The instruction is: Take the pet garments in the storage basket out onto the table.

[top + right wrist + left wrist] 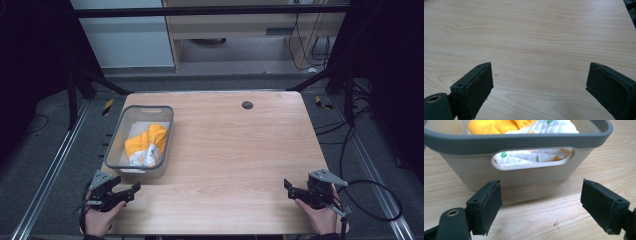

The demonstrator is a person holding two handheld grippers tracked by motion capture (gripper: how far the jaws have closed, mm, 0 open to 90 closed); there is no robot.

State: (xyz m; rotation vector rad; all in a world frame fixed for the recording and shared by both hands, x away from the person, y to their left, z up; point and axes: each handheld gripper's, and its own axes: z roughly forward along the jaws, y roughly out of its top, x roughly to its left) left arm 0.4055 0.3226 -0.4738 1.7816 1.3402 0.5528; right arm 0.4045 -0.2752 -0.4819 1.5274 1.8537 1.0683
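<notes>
I see a grey bin (118, 131) at 9 o'clock on the counter (235, 150), holding an orange cloth (145, 140) bunched with a white quilted printed one (541, 130). The white one shows through the bin's handle slot. Left gripper (131, 190) at 7 o'clock, just short of the bin's near wall, fingers (485, 205) apart, empty. Right gripper (288, 189) at 5 o'clock over bare wood, fingers (474, 90) apart, empty.

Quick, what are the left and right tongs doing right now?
Left tongs: open, holding nothing, facing the basket.
Right tongs: open, holding nothing, over the table.
</notes>
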